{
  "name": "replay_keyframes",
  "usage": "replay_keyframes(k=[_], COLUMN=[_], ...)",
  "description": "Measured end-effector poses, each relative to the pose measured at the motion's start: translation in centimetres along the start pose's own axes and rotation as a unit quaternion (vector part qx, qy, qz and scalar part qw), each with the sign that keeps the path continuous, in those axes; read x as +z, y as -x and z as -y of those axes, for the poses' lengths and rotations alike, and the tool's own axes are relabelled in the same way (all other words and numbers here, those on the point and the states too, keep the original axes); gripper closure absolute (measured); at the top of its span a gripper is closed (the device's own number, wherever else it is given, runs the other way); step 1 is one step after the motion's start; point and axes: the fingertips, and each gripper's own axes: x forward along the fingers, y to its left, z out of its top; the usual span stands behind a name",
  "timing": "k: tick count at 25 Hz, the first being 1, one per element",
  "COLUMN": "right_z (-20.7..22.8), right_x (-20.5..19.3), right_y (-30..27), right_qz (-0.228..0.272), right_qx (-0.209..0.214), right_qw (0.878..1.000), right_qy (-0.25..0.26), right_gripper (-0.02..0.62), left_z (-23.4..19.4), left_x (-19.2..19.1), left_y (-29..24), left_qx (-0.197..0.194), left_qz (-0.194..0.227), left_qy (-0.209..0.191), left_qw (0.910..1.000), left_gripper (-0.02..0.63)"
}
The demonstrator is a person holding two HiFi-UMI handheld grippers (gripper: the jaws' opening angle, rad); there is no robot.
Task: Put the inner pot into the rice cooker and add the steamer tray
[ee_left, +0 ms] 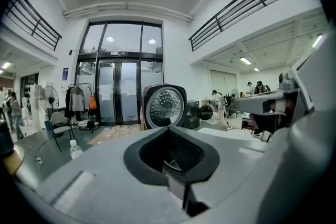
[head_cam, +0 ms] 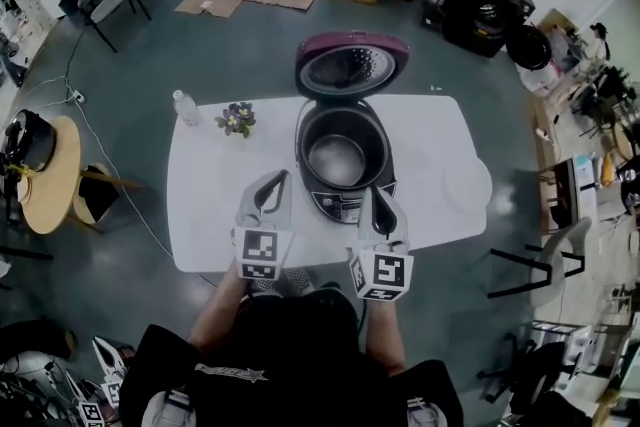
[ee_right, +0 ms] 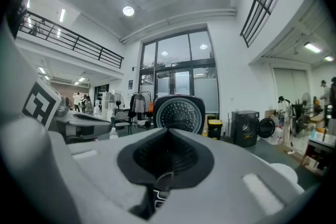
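Both claws pinched shut, nothing between them: left gripper (head_cam: 272, 185), right gripper (head_cam: 382, 205). Inner pot (head_cam: 338, 157) sits inside the open rice cooker (head_cam: 342, 207), at our 12 o'clock. What we take for the steamer tray (head_cam: 467, 183), white and round, lies at 3 o'clock of the right gripper, the nearer one.

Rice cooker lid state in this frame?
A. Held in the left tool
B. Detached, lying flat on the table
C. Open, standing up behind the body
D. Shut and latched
C: in the head view the lid stands swung up behind the rice cooker with its dotted inner face showing. Both gripper views see that inner face upright too.
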Motion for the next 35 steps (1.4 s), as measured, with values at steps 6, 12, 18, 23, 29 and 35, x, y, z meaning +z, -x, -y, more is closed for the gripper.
replay_keyframes(k=[6, 12, 18, 23, 29, 35], right_z=[-0.3, -1.7, -1.5, 2.1, 10.1, 19.5], right_x=[0.3, -0.2, -0.5, -0.2, -1.1, -2.4], right_y=[1.7, 3.2, 4.7, 6.5, 9.0, 11.7], right_qz=[-0.002, -0.008, -0.008, 0.003, 0.011, 0.004], right_qx=[-0.039, -0.071, -0.112, -0.156, -0.197, -0.227], right_qw=[0.999, 0.997, 0.994, 0.988, 0.980, 0.974], right_qy=[-0.001, 0.004, 0.012, 0.014, 0.005, -0.013], right_gripper=[0.589, 0.589, 0.589, 0.589, 0.589, 0.589], left_z=[1.0, 1.6, 3.1, 6.4, 13.7, 23.6], left_x=[0.8, 1.0, 1.1, 1.5, 2.6, 3.4], left_y=[0.4, 1.0, 1.1, -0.1, -4.0, -8.3], left_qx=[-0.047, -0.089, -0.131, -0.163, -0.196, -0.237], left_qz=[0.015, 0.032, 0.041, 0.043, 0.048, 0.039], left_qy=[-0.005, 0.001, -0.012, -0.020, -0.032, -0.046], left_qw=[0.9988, 0.9956, 0.9904, 0.9855, 0.9789, 0.9697], left_gripper=[0.597, 0.596, 0.597, 0.596, 0.597, 0.596])
